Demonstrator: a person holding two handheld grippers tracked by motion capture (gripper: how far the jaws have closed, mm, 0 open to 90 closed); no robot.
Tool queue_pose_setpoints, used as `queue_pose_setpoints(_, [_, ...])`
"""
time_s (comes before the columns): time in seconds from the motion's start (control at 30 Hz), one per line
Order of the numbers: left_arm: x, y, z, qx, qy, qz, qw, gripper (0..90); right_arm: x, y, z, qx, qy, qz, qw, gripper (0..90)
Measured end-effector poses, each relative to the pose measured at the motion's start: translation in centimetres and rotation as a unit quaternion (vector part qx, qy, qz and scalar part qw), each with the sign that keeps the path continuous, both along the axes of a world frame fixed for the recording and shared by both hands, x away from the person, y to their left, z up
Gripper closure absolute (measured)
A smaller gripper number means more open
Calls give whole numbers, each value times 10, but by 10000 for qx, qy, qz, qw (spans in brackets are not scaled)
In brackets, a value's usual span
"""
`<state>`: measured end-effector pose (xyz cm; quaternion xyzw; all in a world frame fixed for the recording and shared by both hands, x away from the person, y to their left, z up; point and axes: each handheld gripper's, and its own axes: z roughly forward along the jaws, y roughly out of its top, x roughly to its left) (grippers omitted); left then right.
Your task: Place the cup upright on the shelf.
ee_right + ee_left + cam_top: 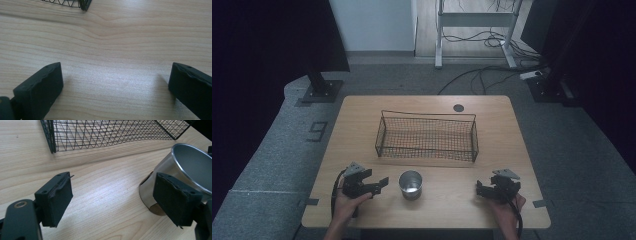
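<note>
Two grippers sat low at the near edge of the table [362,115], one in each hand, with a steel cup [410,185] standing upright between them and a wire basket [427,137] farther back, well apart from the cup. The left gripper [381,184] lay just beside the cup, jaws apart and nothing between them; in its own view the cup [185,170] stood past the right-hand pad [175,197], outside the gap rather than in it. The right gripper [481,189] rested farther off, also spread wide over bare wood [110,75].

The step in hand looked like taking the cup with the left gripper. To do it well, the hand would need to swing toward the cup until the wall sat squarely between the pads, keep the pads level on the wall below the rim, and close gently, since a smooth round cup could slip or tip if pinched off-centre.

The basket held nothing I could see. The cup seemed empty too, though its bright inside made that hard to be sure of.
</note>
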<state>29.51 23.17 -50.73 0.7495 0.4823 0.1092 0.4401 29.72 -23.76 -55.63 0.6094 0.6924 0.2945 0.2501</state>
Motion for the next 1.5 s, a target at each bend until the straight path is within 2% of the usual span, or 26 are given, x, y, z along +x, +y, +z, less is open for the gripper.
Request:
queue_pose_setpoints(0.27, [0, -2, -1, 94, -5, -8, 10000, 156, 0, 0, 0, -3, 0, 9, 10000, 0])
queue_pose_setpoints(0.53, [-3, -2, 3, 4, -66, -67, 10000, 155, -1, -1, 0, 0, -29, 19, 10000, 13])
queue_pose_setpoints(0.6, [-5, -3, 6, -63, -135, -166, 9998, 155, -2, -1, 0, -2, -40, 19, 10000, 16])
queue_pose_setpoints(0.93, [-10, -10, 12, -93, -216, -354, 9991, 151, -2, -1, 0, -2, -40, 20, 10000, 16])
queue_pose_setpoints(1.0, [-12, -13, 14, -141, -230, -492, 9984, 149, -2, -1, 0, -3, -40, 20, 10000, 16])
queue_pose_setpoints(1.1, [-13, -16, 15, -161, -259, -546, 9980, 148, -2, -1, 0, -3, -40, 19, 10000, 16])
queue_pose_setpoints(1.5, [-19, -33, 16, -91, -300, -904, 9954, 142, -2, -1, 0, -2, -40, 19, 10000, 16])
